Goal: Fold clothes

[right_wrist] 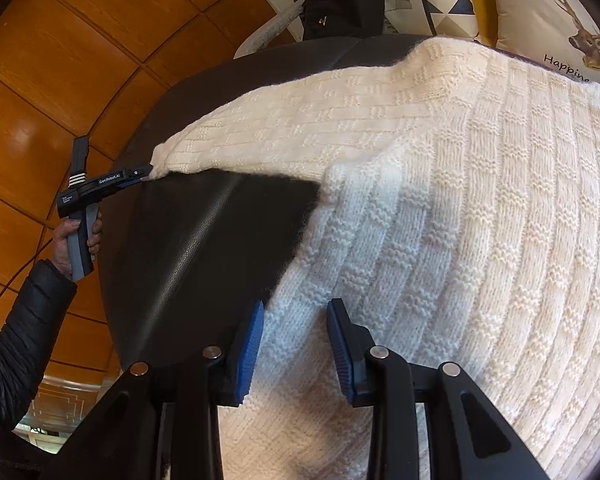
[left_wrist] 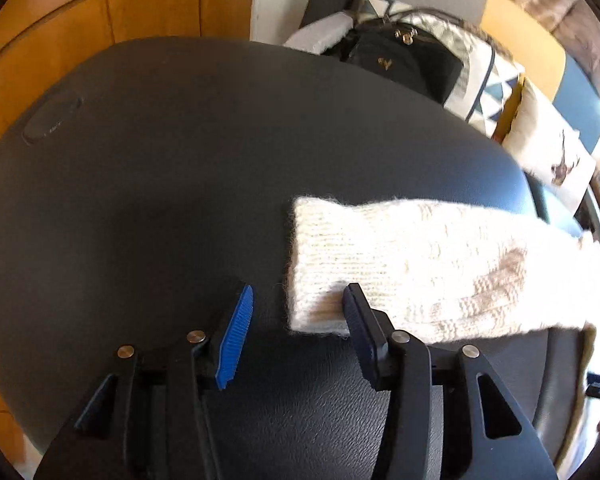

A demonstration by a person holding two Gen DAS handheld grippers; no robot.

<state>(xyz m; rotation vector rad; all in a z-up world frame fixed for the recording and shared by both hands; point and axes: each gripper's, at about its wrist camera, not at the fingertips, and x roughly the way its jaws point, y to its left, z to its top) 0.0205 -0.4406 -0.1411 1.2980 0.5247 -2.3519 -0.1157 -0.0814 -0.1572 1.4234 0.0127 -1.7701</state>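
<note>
A cream knitted sweater [left_wrist: 420, 264] lies spread on a round black leather table [left_wrist: 160, 180]. In the left wrist view its sleeve cuff [left_wrist: 320, 248] rests flat, and my left gripper [left_wrist: 299, 292] stands open over the cuff's near corner. The right finger covers the cuff edge and the pads do not press it. The right wrist view shows the sweater's body [right_wrist: 480, 200] and the sleeve stretched left to the left gripper [right_wrist: 148, 172], held by a hand [right_wrist: 78, 240]. My right gripper [right_wrist: 297, 306] is narrowed on the thick lower edge of the body, with fabric filling the gap between its pads.
A black bag [left_wrist: 400, 64] and patterned cushions [left_wrist: 548, 152] sit on a sofa behind the table. Wooden floor [right_wrist: 60, 80] surrounds the table on the left. A dark padded sleeve [right_wrist: 20, 340] reaches in from the lower left. Bare tabletop [right_wrist: 204, 240] lies between sleeve and body.
</note>
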